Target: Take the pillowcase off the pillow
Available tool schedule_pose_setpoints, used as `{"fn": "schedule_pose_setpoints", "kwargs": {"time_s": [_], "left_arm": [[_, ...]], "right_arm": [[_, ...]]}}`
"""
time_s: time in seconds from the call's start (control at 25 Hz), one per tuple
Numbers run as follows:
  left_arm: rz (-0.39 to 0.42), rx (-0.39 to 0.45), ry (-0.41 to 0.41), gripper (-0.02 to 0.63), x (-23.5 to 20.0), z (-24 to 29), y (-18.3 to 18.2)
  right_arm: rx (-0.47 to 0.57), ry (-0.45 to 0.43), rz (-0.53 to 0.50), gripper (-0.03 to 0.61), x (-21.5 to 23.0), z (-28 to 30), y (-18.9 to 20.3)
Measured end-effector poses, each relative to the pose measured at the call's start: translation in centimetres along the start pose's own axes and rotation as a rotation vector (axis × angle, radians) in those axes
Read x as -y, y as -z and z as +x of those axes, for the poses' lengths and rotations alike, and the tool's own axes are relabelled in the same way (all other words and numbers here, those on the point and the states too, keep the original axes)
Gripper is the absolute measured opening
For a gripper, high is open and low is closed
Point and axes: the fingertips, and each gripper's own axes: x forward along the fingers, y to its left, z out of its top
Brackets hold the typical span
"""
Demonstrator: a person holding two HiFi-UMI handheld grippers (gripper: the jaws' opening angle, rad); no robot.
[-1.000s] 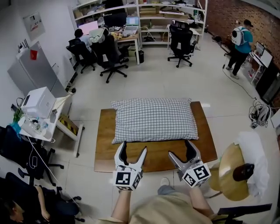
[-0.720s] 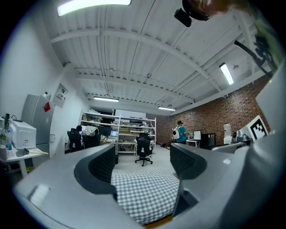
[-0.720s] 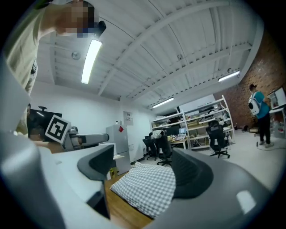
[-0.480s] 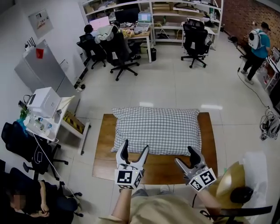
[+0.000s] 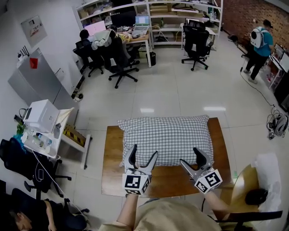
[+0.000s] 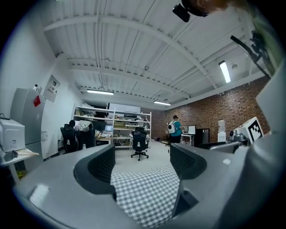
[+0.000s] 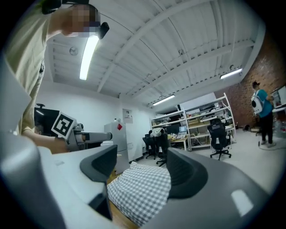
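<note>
Nearest is the person's beige shirt (image 5: 174,216), with both forearms reaching away from it over the near edge of the wooden surface (image 5: 112,173).

The left tool (image 5: 144,150) points toward the near left part of the pillow (image 5: 166,135). Its jaws stand moderately apart with nothing gripped. In the left gripper view the checked fabric shows low in the gap between them, but neither pad presses on it. The tips sit at the pillow's near edge; whether they touch it cannot be told.

The right tool (image 5: 189,156) is level with the left one, at the near right part of the pillow. Its jaws have just been opening and now stand moderately apart. The checked fabric shows beyond and between them, and the pads are clear of it, so this tool holds nothing either.

The pillow lies flat with its long side running left to right, covering the middle and far part of the surface. The grey and white checked pillowcase (image 5: 180,128) is fully on it.

To the near right of the surface stands a round wooden seat (image 5: 239,182). To the left, a white machine (image 5: 39,116) sits on a small side table, with a grey cabinet (image 5: 31,83) further back.

Across the pale floor (image 5: 180,90), black office chairs (image 5: 118,56) stand by a desk with screens. White shelves (image 5: 180,13) run along the far wall. At far right, a person (image 5: 261,43) wearing a white backpack stands by a brick wall (image 5: 239,16).
</note>
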Motion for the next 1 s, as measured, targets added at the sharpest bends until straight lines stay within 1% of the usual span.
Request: {"fn": "schedule_pose_setpoints", "kwargs": {"time_s": [0.08,0.12,0.16,0.24,0.32,0.36,0.4,0.48,0.6,0.76,0.84,0.96,1.0], "left_arm": [[0.003,0.001,0.034,0.368,-2.3,0.2,-0.3],[0.0,-0.012,0.064,0.368,-3.3,0.5,-0.1],[-0.003,-0.042,0.105,0.368,-4.1,0.8,0.5],[0.002,-0.142,0.202,0.384,-5.1,1.4,2.5],[0.044,-0.233,0.282,0.435,-5.8,2.2,5.0],[0.078,-0.262,0.313,0.493,-6.0,2.9,6.2],[0.119,-0.289,0.344,0.594,-5.8,3.7,7.3],[0.21,-0.361,0.416,0.595,-4.6,5.5,9.6],[0.35,-0.494,0.522,0.595,-1.7,8.8,14.0],[0.512,-0.608,0.669,0.595,3.6,13.3,19.0],[0.551,-0.676,0.73,0.595,5.7,16.0,21.5],[0.581,-0.776,0.797,0.595,9.2,19.7,25.7],[0.61,-0.808,0.817,0.595,10.1,20.8,27.2]], "right_arm": [[-0.007,0.032,-0.009,0.347,-0.8,2.2,0.5],[-0.01,0.045,-0.012,0.348,-1.2,3.2,0.7],[-0.013,0.058,-0.015,0.347,-1.6,4.2,1.0],[-0.023,0.083,-0.021,0.348,-2.7,5.5,1.5],[-0.028,0.098,-0.032,0.348,-3.7,6.5,1.5],[-0.029,0.102,-0.042,0.35,-3.9,6.8,1.4],[-0.031,0.105,-0.053,0.351,-3.9,7.0,1.4],[-0.037,0.119,-0.059,0.362,-2.9,6.8,1.5],[-0.035,0.163,-0.025,0.37,-0.1,5.6,1.7],[-0.028,0.231,-0.013,0.37,3.7,2.8,1.4],[-0.031,0.265,-0.003,0.37,5.8,1.9,1.3],[-0.033,0.309,0.004,0.37,8.5,-0.1,1.2],[-0.035,0.324,0.003,0.37,9.2,-0.7,1.2]]}}
